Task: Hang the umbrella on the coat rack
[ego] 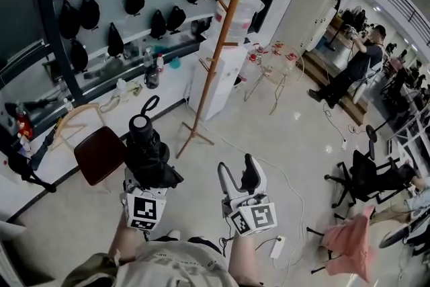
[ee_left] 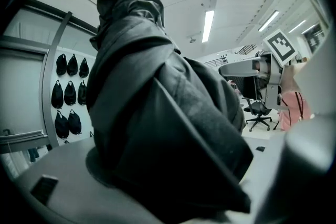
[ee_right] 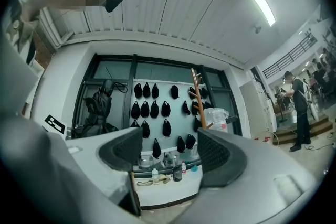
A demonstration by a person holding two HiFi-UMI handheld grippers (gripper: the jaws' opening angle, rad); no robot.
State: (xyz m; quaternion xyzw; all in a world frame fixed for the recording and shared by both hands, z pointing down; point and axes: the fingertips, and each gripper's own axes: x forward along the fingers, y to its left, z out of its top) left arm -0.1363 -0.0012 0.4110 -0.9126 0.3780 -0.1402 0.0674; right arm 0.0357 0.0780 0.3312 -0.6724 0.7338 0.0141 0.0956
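left gripper [ego: 149, 170] pinches the folded umbrella [ego: 145, 143]; right gripper [ego: 242, 177] spread, empty; both well short of the coat rack [ego: 222, 35]

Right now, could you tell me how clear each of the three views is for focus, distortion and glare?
Head view: sharp and evenly lit, the coat rack slightly bowed by the lens. Left gripper view: the black umbrella fills the frame, close and soft, dark against a bright ceiling light. Right gripper view: strong fisheye with dark corners; its jaws are soft, the black bags beyond sharp.
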